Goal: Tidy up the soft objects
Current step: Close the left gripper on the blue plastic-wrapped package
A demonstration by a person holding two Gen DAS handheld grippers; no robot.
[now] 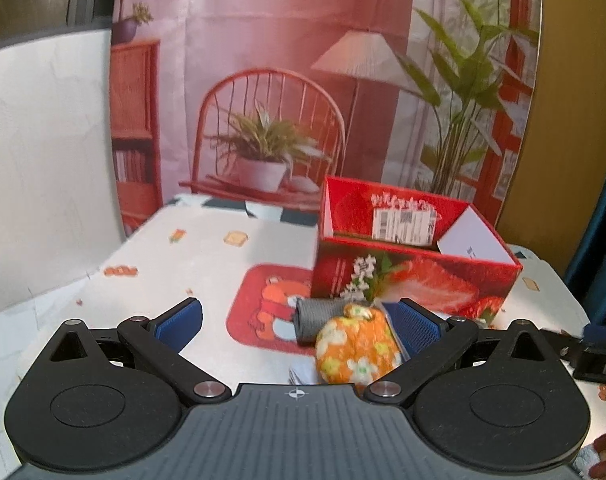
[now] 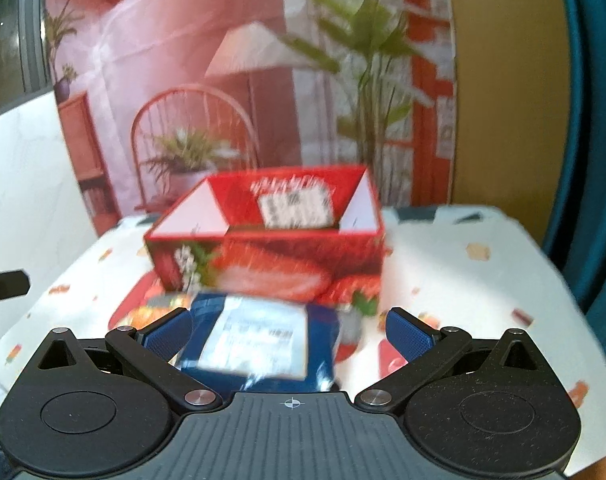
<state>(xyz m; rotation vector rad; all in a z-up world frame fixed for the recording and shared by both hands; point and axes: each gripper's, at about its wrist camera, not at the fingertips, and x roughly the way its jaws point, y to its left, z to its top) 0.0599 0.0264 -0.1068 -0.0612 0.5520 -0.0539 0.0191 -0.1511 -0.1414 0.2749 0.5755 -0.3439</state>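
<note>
**Both hand-held grippers spread wide over the soft things by the strawberry box**

The left hand-held gripper (image 1: 299,322) hangs low over the tabletop (image 1: 207,264) with its blue pads far apart and nothing between them gripped. An orange floral pouch (image 1: 357,346) sits just inside its right pad, round and lumpy, with its knotted top pointing up and away toward the box. Touching the pouch on the far left side lies a grey fabric roll (image 1: 317,318). Its long axis runs roughly left to right across the view, tilted a little, with its open dark end facing left. The roll rests on a red cartoon mat (image 1: 263,308) spread on the white patterned cloth.

Behind them stands the red strawberry box (image 1: 415,276), open at the top, with a shipping label stuck on its inner back wall. Its long side runs across the view, and the pouch and roll lie just beside its near wall.

The right hand-held gripper (image 2: 289,336) is also spread open. A blue packet (image 2: 263,344) with a pale label lies between its pads, near the left one; the picture is too blurred to tell whether it touches. Its long axis seems to run away from the camera toward the box. The box fills the middle of this view, with the packet just in front of its near wall.
</note>
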